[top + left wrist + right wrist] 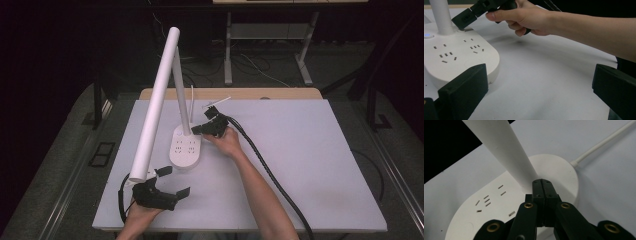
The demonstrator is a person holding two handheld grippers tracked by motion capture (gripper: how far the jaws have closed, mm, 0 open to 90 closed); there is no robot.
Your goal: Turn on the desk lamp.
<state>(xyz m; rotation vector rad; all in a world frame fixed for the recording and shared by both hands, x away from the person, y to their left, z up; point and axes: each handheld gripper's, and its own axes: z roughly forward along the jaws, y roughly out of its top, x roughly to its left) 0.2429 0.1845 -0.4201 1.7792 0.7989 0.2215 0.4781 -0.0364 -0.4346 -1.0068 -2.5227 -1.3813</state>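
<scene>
Left tongs (172, 181): released, jaws wide, idle near the counter's (310, 165) near-left corner, under the lamp head (155, 100).

Desk lamp base (186, 147): white, with sockets, left of centre towards the far edge; stem upright, cord (604, 143) trailing to the far edge.

Right tongs (196, 130): clenched on nothing, tips at the foot of the stem. Probably pressing a control there; press straight down, lightly, so the base stays put.

Counter: pale grey, matte. Room: dark, table legs and cables behind.
</scene>
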